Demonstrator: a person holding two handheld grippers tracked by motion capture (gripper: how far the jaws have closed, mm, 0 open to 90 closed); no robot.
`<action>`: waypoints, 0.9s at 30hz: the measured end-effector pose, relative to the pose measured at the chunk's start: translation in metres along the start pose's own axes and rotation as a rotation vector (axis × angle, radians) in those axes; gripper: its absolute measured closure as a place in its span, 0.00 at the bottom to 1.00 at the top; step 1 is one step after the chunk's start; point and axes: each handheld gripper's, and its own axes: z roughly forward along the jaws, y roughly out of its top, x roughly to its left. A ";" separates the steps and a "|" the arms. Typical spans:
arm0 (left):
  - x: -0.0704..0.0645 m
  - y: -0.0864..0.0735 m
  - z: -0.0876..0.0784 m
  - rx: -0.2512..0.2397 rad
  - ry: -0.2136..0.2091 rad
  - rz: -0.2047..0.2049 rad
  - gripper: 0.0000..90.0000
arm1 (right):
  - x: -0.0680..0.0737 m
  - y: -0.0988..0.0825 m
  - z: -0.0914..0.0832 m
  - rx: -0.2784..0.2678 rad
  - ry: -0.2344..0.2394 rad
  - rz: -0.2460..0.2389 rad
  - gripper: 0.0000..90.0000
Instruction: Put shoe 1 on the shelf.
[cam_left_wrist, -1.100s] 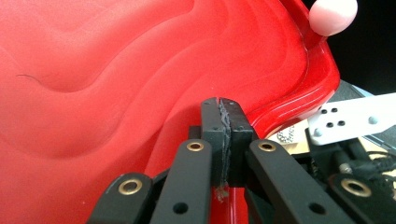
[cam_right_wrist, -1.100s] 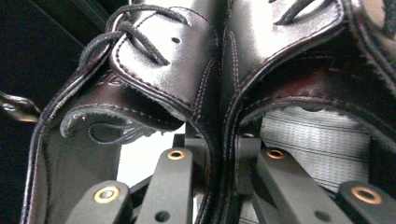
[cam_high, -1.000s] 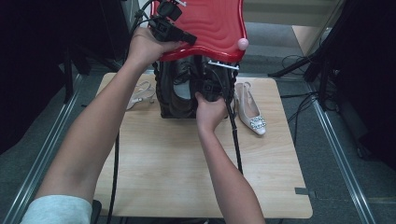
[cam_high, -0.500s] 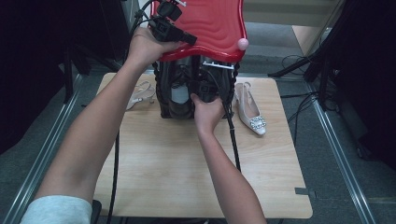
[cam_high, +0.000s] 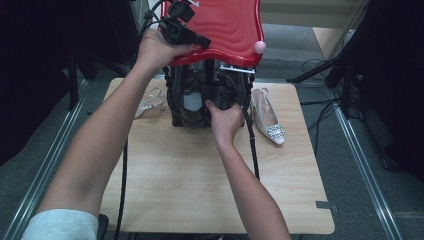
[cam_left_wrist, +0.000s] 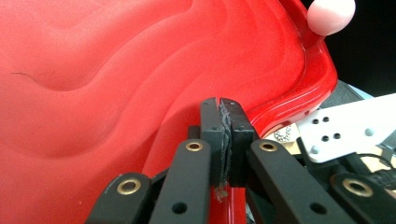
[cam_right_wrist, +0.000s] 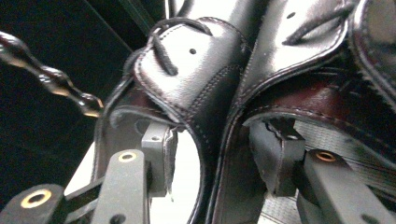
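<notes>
- The wooden table (cam_high: 190, 185) is bare at its near end, where the person's two forearms come in over it.
- The right gripper (cam_high: 220, 95) sits at the front of a pair of black leather shoes (cam_high: 192, 102) standing close together at the far middle of the table, the hand just below it.
- In the right gripper view its jaws have just been opening; they now stand apart, one in each shoe opening, with the adjoining shoe walls (cam_right_wrist: 210, 140) between them. The pads look clear of the leather, so the claw is released.
- A white slingback shoe with a jewelled buckle (cam_high: 269, 122) lies just right of the black pair; a pale strappy sandal (cam_high: 150, 100) lies to their left.
- Higher and farther, the left gripper (cam_high: 187, 35) is clenched on the near edge of a red wavy lid (cam_high: 230, 25), held tilted above the shoes.
- In the left gripper view the pads (cam_left_wrist: 212, 135) pinch that rim tight.
- A pink knob (cam_high: 260, 47) sits at the lid's right corner.
</notes>
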 end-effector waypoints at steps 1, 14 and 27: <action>0.000 0.000 0.000 0.000 -0.001 0.000 0.99 | 0.001 0.000 -0.002 -0.002 0.000 -0.009 0.59; 0.001 0.001 0.000 0.015 -0.008 -0.007 0.99 | -0.001 -0.008 -0.041 -0.003 0.074 -0.079 0.61; 0.001 0.001 0.000 0.015 -0.015 -0.015 0.99 | -0.011 -0.036 -0.092 0.020 0.214 -0.140 0.63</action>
